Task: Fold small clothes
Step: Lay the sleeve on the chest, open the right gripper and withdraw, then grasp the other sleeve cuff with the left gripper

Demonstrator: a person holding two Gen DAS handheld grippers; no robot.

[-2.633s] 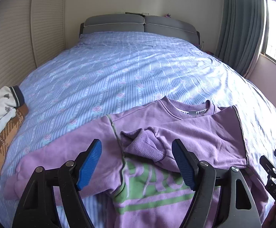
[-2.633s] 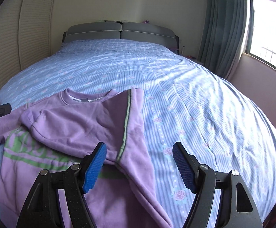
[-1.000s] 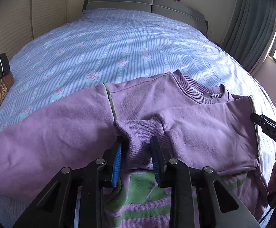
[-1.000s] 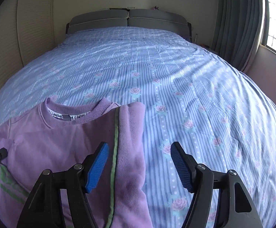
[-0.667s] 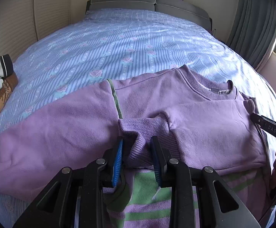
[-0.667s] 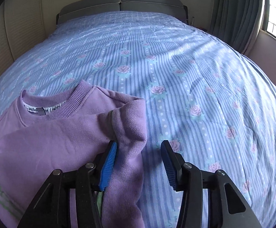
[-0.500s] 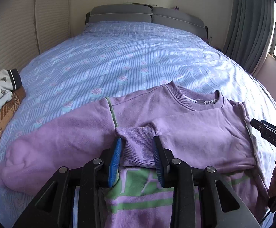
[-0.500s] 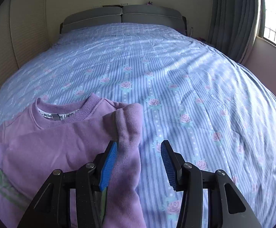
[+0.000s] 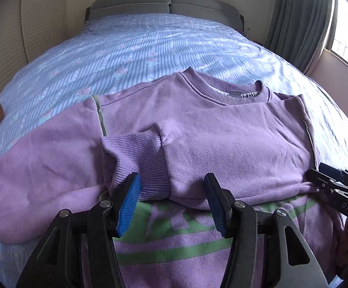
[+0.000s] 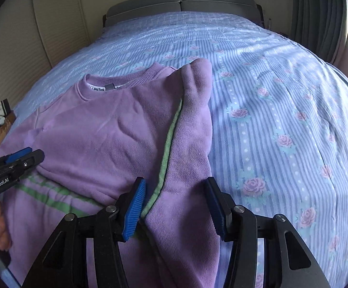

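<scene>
The purple sweatshirt (image 9: 222, 139) lay flat at the bed's (image 10: 282, 84) near edge. The left gripper (image 9: 171, 201) was opening off the ribbed cuff (image 9: 138, 158) at its twelve o'clock; the right gripper (image 10: 175, 206) was opening astride the folded shoulder edge. Soft, light and limp, it was judged best pinched at seams or cuffs.

The left gripper (image 9: 172, 200) points forward and steeply down, its blue-padded fingers (image 9: 129, 202) parted and opening, no pad pressing on anything. The right gripper (image 10: 175, 207) tilts down much the same, its fingers (image 10: 135, 210) also apart and opening. In the right wrist view, part of a hand (image 10: 0, 231) shows at the lower left edge, gripping the left gripper's handle.
</scene>
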